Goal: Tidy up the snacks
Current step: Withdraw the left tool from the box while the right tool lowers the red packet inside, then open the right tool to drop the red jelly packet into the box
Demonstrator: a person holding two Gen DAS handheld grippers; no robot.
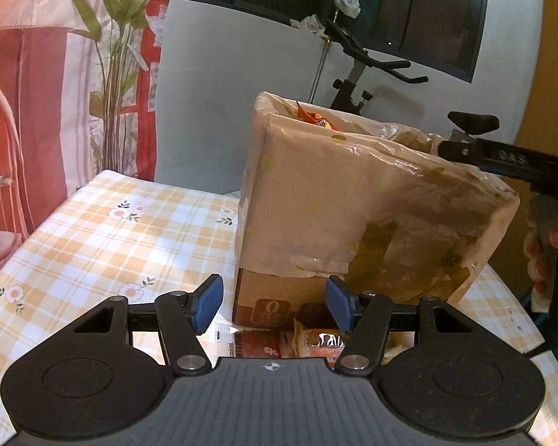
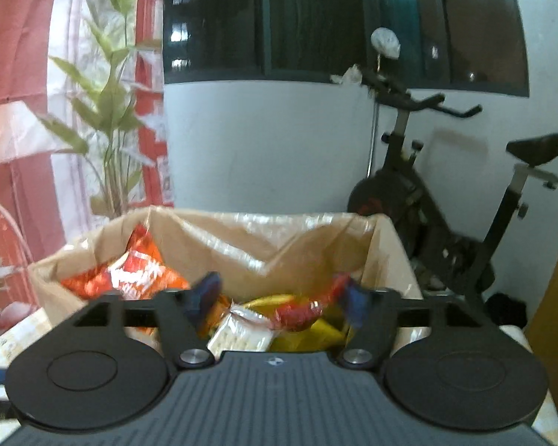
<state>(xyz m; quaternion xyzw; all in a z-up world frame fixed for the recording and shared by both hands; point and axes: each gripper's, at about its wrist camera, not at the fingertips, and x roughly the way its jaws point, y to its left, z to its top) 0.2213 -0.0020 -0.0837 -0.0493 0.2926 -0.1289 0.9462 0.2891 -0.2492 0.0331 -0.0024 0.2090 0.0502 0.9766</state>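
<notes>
1. At the left of my left wrist view lay the checked tablecloth (image 1: 93, 230), bare in that part, with a plant (image 1: 119, 37) and red curtain behind it at upper left.
2. My left gripper (image 1: 274, 306) sat at bottom centre, jaws wide apart and holding nothing; the blue pads (image 1: 208, 304) framed a few snack packets (image 1: 279, 342) lying on the cloth just below them, against the foot of the box.
3. Those packets looked light, crinkly and slippery, I judged. I would pinch one by a flat sealed edge rather than its puffed middle, to spare what was inside.
4. Right of centre stood the cardboard box (image 1: 279, 297), lined with a clear plastic bag (image 1: 353, 193) folded down over its walls; an orange packet (image 1: 312, 115) peeked over the rim.
5. At the right edge my right gripper (image 1: 461, 150) reached over the box's top.
6. In the right wrist view, my right gripper (image 2: 279, 299) hung above the box opening (image 2: 383, 245), jaws apart and empty, though blurred.
7. Inside, from left to right, lay an orange chip bag (image 2: 137, 271), a white packet (image 2: 238, 332), a red wrapper (image 2: 301, 310) and a yellow packet (image 2: 316, 330), loosely heaped.
8. An exercise bike (image 2: 465, 223) stood at right.
</notes>
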